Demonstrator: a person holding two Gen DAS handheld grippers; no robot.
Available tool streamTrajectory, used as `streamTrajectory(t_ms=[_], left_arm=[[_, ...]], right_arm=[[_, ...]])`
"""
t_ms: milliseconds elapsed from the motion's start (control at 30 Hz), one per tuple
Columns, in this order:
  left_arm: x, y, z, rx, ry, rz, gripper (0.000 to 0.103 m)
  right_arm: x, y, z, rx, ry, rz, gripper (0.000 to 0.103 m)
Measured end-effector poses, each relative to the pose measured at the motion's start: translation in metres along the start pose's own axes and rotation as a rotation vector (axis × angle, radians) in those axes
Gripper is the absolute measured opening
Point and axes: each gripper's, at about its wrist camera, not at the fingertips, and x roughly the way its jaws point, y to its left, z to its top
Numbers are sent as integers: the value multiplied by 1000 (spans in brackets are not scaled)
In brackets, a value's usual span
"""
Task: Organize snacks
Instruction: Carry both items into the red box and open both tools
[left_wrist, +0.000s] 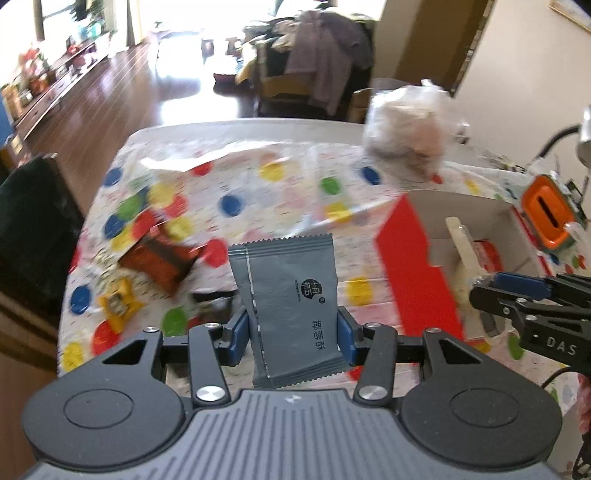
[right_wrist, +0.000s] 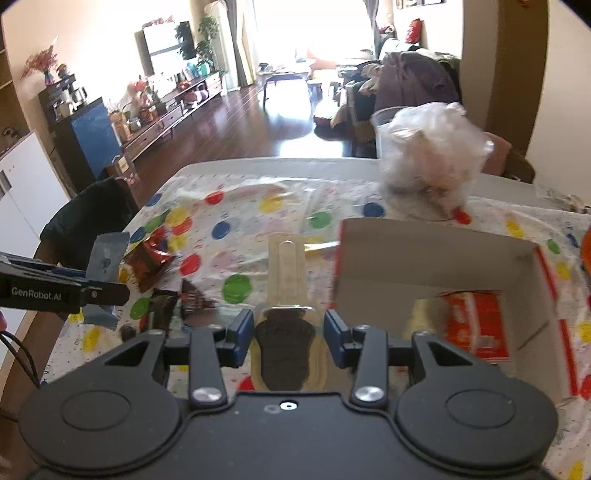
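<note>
My left gripper (left_wrist: 291, 332) is shut on a grey snack packet (left_wrist: 288, 288) with dark print, held upright above the table. From the right wrist view, that left gripper (right_wrist: 107, 291) and its grey packet (right_wrist: 105, 258) sit at the far left. My right gripper (right_wrist: 288, 332) is shut on a clear wrapper with a dark biscuit (right_wrist: 284, 343) inside. In the left wrist view the right gripper (left_wrist: 476, 291) hangs over an open red-and-white cardboard box (left_wrist: 410, 251) with its pale wrapper (left_wrist: 461, 254). The box (right_wrist: 424, 254) holds a red packet (right_wrist: 476, 325).
A cloth with coloured dots (left_wrist: 280, 192) covers the table. Loose brown snack packets (left_wrist: 159, 258) and a yellow sweet (left_wrist: 118, 302) lie on the left. A crumpled plastic bag (right_wrist: 432, 158) stands at the back, an orange-lidded object (left_wrist: 550, 210) at the right, a dark chair (left_wrist: 33, 221) at the left.
</note>
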Motion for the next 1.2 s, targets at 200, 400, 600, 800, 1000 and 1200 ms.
streamTrajectory(t_ms=[200, 400, 600, 800, 1000, 1200], left_arm=[[5, -54, 9, 63, -5, -25, 47], [20, -106, 18, 119, 8, -49, 47], [43, -155, 24, 172, 41, -66, 47], [70, -192, 26, 211, 76, -67, 47], [97, -220, 29, 246, 106, -62, 47], [125, -238, 32, 264, 121, -48, 47]], right_arm=[[-16, -43, -1, 22, -25, -38, 40], [-21, -91, -4, 50, -32, -80, 40], [-16, -138, -9, 77, -9, -121, 40], [-8, -172, -13, 75, 17, -150, 40], [9, -194, -16, 55, 61, -165, 40], [34, -200, -18, 1, 111, -165, 40]])
